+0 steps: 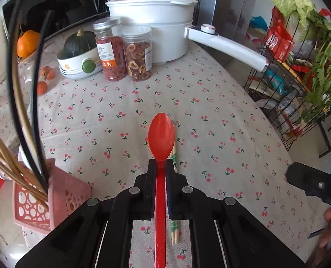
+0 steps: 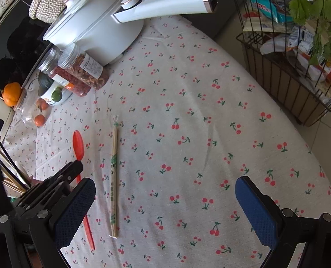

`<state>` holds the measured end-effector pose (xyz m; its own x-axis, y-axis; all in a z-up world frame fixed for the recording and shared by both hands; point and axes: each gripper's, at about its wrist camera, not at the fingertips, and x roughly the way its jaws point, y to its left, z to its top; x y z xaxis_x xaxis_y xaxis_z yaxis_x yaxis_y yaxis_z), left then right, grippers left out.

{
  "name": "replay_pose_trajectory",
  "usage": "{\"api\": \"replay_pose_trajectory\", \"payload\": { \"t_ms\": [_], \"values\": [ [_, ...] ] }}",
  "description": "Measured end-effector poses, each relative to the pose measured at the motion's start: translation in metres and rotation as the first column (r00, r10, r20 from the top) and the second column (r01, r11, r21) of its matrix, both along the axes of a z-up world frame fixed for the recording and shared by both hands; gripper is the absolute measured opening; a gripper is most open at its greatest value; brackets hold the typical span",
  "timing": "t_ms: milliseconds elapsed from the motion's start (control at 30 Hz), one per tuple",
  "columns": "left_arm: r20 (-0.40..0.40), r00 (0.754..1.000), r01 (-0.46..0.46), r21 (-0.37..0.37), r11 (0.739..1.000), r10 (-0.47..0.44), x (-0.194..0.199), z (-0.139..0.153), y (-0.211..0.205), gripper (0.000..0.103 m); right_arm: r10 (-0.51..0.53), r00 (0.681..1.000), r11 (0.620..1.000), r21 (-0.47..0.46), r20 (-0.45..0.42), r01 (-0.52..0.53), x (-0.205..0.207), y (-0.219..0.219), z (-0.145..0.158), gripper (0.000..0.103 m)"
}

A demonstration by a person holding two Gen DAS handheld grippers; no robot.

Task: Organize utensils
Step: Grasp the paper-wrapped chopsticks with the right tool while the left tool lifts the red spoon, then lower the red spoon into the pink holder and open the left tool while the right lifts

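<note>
Over the cherry-print worktop, left tongs clamp the red plastic spoon, bound next for the pink perforated holder; right tongs gape empty.

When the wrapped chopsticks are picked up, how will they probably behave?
The wrapped chopsticks look thin and wooden, so probably light and stiff. Their plastic sleeve may feel slippery in blue pads. Lying flat on the tablecloth, they seem unlikely to roll.

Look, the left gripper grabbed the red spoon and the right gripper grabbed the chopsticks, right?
Not quite. The left gripper is shut on the red spoon, as the left wrist view shows. But the right gripper is open and holds nothing; in the right wrist view the chopsticks lie on the tablecloth.
</note>
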<state>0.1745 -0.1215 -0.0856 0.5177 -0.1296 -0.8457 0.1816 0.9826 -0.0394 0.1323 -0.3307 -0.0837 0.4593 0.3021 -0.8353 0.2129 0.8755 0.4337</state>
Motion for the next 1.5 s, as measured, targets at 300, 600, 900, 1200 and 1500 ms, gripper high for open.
{"api": "replay_pose_trajectory", "payload": {
  "t_ms": [300,600,900,1200,1500],
  "values": [
    [0.128,0.991,0.045,-0.118,0.992,-0.029,-0.077,0.061,0.055,0.007,0.104,0.993,0.989,-0.105,-0.052,-0.109,0.016,0.057,-0.017,0.103],
    [0.206,0.971,-0.076,-0.209,0.975,0.120,-0.087,0.080,0.133,0.007,0.200,0.976,0.942,-0.258,-0.087,-0.216,0.053,0.115,-0.049,0.103],
    [0.206,0.964,-0.112,-0.247,0.962,0.166,-0.083,0.082,0.165,0.007,0.178,0.982,0.931,-0.311,-0.069,-0.191,0.082,0.143,-0.075,0.074],
    [0.204,0.962,-0.125,-0.261,0.957,0.181,-0.085,0.082,0.174,0.007,0.229,0.972,0.886,-0.401,-0.055,-0.232,0.082,0.165,-0.077,0.023],
    [0.246,0.947,-0.134,-0.284,0.949,0.207,-0.087,0.086,0.175,0.007,0.256,0.966,0.904,-0.358,0.010,-0.236,0.069,0.158,-0.057,0.008]
  ]
}}
